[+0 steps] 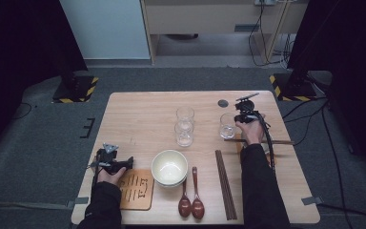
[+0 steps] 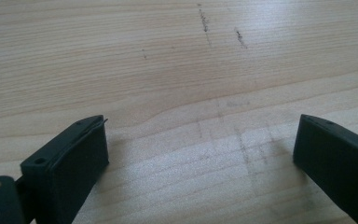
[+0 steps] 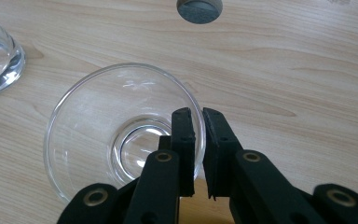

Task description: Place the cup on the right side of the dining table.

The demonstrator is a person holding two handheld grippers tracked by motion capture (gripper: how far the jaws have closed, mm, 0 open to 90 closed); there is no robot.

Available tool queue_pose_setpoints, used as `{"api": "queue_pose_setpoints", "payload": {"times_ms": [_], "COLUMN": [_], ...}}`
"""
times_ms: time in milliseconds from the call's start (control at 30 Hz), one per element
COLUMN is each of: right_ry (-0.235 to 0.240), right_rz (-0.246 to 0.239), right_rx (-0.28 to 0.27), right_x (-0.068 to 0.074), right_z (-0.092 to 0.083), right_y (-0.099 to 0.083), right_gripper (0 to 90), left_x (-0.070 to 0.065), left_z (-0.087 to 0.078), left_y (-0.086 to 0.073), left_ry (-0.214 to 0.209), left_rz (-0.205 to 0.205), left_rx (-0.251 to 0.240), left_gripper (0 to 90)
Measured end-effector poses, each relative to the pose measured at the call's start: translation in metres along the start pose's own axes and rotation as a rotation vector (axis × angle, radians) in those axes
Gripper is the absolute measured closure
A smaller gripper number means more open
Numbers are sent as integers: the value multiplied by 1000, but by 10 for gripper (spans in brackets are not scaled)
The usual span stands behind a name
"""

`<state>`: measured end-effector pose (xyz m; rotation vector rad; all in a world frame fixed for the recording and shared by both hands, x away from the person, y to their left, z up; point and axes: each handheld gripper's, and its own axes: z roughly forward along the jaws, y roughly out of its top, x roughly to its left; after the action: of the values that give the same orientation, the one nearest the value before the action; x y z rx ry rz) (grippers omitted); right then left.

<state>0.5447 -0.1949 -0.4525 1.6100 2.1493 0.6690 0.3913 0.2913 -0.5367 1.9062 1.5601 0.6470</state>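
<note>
Right gripper view: the right claw point(image 3: 198, 116) pinches the near rim of a clear glass point(image 3: 121, 133) on the bench point(image 3: 284, 70). Well left of that glass, the left claw point(image 2: 200, 144) hangs spread over bare wood.

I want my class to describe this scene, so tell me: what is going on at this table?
A person at a wooden table holds a gripper in each hand. The right gripper is shut on the rim of a clear glass, one jaw inside and one outside. The left gripper rests open over bare wood, holding nothing. Two more glasses, a cream bowl, two spoons and chopsticks lie on the table.
</note>
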Motion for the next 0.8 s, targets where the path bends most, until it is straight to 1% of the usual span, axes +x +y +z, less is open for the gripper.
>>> {"api": "queue_pose_setpoints", "payload": {"times_ms": [33, 133, 233, 267, 300, 400, 433, 467, 567, 667, 700, 767, 800], "right_ry": [6, 7, 3, 3, 5, 10, 12, 12, 35, 49, 56, 54, 54], "right_rz": [10, 10, 4, 4, -5, -19, -30, -29, -19, -15, -19, -29, -29], "right_rx": [-5, -9, -41, -41, -47, -53, -68, -82, -159, -228, -243, -265, -265], "right_x": [0, 0, -1, -1, -2, -3, -3, -3, -4, -3, -3, 0, 0], "right_z": [1, 1, 0, 0, -2, -8, -12, -15, -31, -48, -54, -64, -64], "right_y": [0, 0, -1, -1, -3, -5, -5, -5, -4, -5, -6, -7, -7], "right_gripper": [841, 837, 782, 782, 684, 657, 614, 583, 462, 380, 355, 325, 325], "left_x": [0, 0, 0, 0, 0, 0, 0, 0, 0, 0, 0, 0, 0], "left_z": [0, 0, 0, 0, 0, 0, 0, 0, 0, 0, 0, 0, 0], "left_y": [0, 0, 0, 0, 0, 0, 0, 0, 0, 0, 0, 0, 0], "left_ry": [0, 0, 0, 0, 0, 0, 0, 0, 0, 1, 1, 1, 1], "left_rz": [0, 0, 0, 0, 0, 0, 0, 0, 0, 0, 0, 0, 0], "left_rx": [0, 0, 0, 0, 0, 0, 0, 0, 0, 0, 0, 0, 0], "left_gripper": [21, 21, 21, 21, 21, 21, 21, 21, 20, 20, 20, 20, 19]}}
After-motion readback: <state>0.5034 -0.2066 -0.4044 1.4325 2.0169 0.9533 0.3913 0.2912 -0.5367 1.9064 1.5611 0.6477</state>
